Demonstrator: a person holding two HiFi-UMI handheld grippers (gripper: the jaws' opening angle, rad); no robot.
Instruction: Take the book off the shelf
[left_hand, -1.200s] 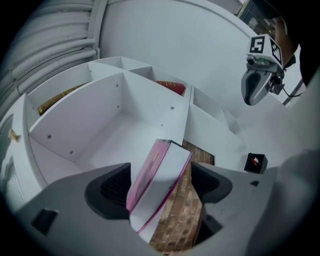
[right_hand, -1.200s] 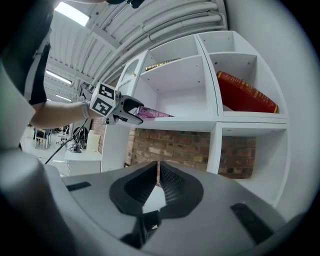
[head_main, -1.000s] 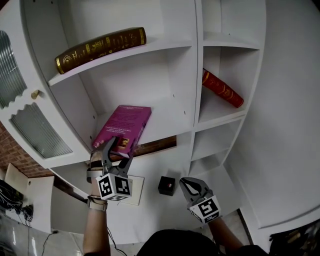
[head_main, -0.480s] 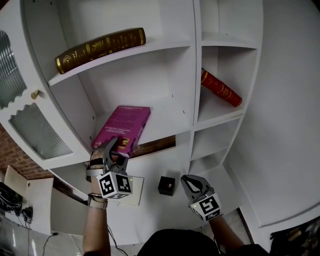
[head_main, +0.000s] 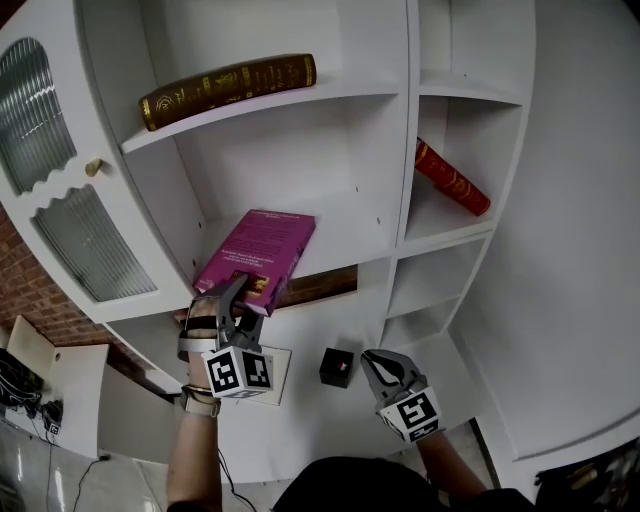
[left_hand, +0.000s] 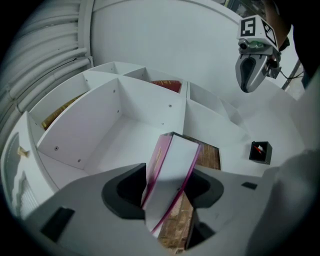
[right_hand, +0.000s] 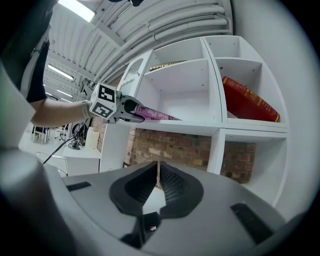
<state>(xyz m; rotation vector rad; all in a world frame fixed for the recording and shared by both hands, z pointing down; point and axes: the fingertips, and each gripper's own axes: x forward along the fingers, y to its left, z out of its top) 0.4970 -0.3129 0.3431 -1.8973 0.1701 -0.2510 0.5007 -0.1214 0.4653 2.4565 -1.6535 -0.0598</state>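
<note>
White shelf (head_main: 345, 235) bay: purple book (head_main: 262, 248), long axis lying straight ahead of left gripper (head_main: 233, 296), is clamped at its near edge by jaws that have just been closing; right gripper (head_main: 385, 370) is seen farther off, empty, jaws together.

The magenta book (head_main: 262, 250) shows white page edges. The brown book (head_main: 228, 85) bears gold ornament; the red book (head_main: 452, 178) has gold bands. The shelf (head_main: 330, 170) is white, the brick wall (head_main: 15, 285) reddish-brown.
</note>
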